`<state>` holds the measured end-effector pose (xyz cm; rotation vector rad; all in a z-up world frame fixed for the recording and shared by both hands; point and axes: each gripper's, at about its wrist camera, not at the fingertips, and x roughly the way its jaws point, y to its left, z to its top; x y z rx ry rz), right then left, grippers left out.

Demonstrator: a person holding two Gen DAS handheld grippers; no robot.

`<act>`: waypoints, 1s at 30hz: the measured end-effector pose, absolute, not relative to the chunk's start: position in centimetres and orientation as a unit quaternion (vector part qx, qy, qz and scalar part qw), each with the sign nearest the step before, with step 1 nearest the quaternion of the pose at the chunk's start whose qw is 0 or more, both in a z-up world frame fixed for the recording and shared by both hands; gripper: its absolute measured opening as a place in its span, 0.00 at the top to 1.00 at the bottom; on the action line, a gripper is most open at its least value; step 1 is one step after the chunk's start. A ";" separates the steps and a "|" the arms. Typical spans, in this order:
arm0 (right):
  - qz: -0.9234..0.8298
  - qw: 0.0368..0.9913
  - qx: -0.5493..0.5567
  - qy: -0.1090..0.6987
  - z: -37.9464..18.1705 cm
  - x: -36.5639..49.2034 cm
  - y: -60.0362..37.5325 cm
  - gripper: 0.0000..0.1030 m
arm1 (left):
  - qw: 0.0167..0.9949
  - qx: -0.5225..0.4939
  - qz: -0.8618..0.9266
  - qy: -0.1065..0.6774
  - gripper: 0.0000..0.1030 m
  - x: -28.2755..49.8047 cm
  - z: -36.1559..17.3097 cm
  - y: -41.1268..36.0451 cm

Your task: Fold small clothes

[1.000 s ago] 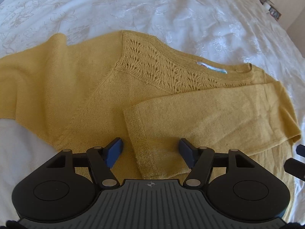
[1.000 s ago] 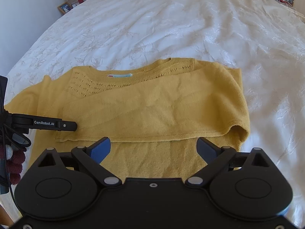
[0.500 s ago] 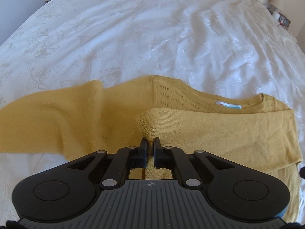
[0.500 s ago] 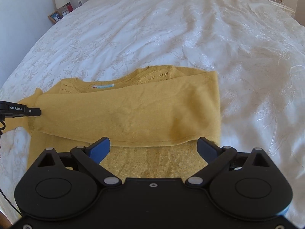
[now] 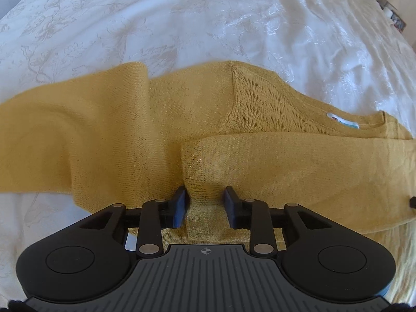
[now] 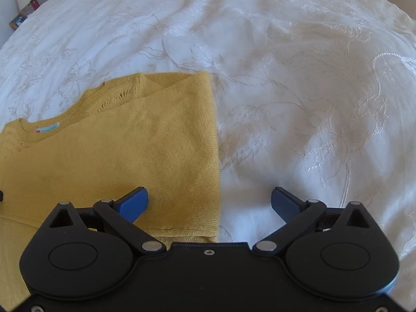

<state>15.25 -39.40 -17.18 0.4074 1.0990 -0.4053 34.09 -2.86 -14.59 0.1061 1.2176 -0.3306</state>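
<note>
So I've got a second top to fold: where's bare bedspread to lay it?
Bare white bedspread lies right of the yellow sweater's folded edge, under the open right claw, and beyond its neckline toward the headboard. The left side is crowded: the spread sleeve lies there, and the left claw is over the folded cuff.

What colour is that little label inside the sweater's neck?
The small neck label is mostly light blue and white, clearest in the left wrist view.

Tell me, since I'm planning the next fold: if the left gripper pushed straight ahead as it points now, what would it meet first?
The left gripper, open, would likely meet the cuff end of the folded sleeve lying across the yellow sweater; its height above the fabric is unclear.
</note>
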 end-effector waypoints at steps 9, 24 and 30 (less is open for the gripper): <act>-0.198 0.803 0.203 0.525 -17.9 14.7 -39.5 0.01 | 0.794 0.033 -0.219 0.565 0.16 33.7 -14.8 -3.5; -0.111 0.847 0.212 0.475 -10.4 13.6 -32.5 0.01 | 0.842 -0.041 -0.104 0.527 0.16 29.2 -10.0 7.1; -0.060 0.848 0.224 0.476 -8.9 13.7 -27.2 0.01 | 0.855 -0.064 -0.049 0.512 0.16 29.9 -8.8 14.7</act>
